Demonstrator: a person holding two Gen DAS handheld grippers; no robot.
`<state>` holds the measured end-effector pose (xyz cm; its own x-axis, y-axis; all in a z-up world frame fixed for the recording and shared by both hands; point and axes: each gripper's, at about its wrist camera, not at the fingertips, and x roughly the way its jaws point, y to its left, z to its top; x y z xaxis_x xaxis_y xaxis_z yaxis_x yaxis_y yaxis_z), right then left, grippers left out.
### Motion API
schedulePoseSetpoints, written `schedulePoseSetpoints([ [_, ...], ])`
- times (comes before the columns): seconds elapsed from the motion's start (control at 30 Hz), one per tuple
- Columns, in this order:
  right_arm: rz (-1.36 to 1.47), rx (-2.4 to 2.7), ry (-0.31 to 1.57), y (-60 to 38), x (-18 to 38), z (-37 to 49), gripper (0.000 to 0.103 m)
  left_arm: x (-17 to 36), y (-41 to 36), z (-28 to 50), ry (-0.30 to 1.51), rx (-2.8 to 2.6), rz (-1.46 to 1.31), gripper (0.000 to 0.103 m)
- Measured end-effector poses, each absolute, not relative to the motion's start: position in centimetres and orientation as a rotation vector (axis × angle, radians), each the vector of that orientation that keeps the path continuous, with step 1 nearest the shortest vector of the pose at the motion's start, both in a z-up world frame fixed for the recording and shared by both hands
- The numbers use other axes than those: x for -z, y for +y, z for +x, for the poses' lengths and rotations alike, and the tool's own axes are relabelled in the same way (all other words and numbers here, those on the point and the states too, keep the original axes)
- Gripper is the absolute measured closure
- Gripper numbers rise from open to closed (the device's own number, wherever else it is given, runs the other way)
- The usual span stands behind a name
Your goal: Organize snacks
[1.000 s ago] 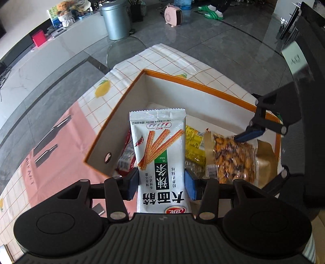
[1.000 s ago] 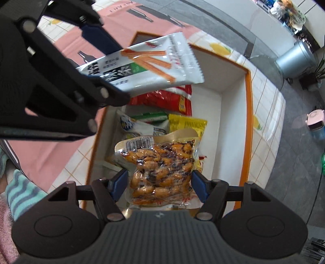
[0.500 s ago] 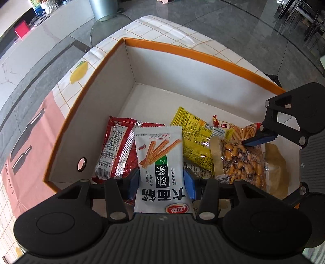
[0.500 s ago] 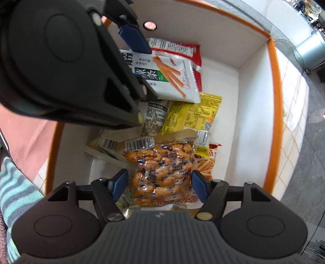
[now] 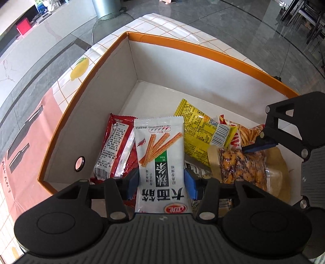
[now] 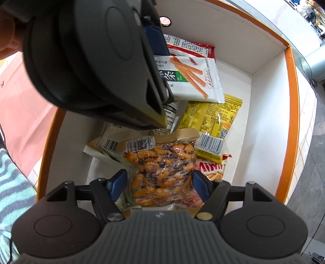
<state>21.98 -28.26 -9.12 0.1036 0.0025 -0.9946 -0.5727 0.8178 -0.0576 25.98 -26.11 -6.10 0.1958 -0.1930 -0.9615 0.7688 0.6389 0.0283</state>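
Note:
A white box with an orange rim (image 5: 182, 43) holds several snack packets. My left gripper (image 5: 161, 182) reaches down into it, its blue pads against the sides of a white stick-snack packet (image 5: 160, 146). That packet lies over a red packet (image 5: 115, 146) and a yellow one (image 5: 201, 130), and the jaws are opening. My right gripper (image 6: 160, 182) points straight down at the box's right side. A clear bag of peanuts (image 6: 162, 168) sits between its pads, which touch the bag's edges while the jaws are opening. The bag rests on other packets.
The box stands on a checked tablecloth with lemon prints (image 5: 80, 69) beside a pink mat (image 5: 26, 142). A grey bin (image 5: 107, 6) stands on the floor beyond. A striped teal cloth (image 6: 12, 182) shows at the lower left of the right wrist view.
Both grippers have come down from above the rim into the box with their packets. The white packet now lies on the snacks inside, and the peanut bag sits lower among them.

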Motion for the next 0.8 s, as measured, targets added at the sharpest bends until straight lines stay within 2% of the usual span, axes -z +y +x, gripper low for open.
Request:
schedulePoseSetpoints([
  [0.3,-0.465,-0.41,1.395,-28.2,7.5,22.3,0.025,3.0,-24.6,24.4,1.156,0.743,0.577,0.04],
  [0.8,-0.401,-0.296,1.243,-24.2,1.1,17.2,0.022,-6.0,-16.1,16.9,0.949,0.567,0.402,0.038],
])
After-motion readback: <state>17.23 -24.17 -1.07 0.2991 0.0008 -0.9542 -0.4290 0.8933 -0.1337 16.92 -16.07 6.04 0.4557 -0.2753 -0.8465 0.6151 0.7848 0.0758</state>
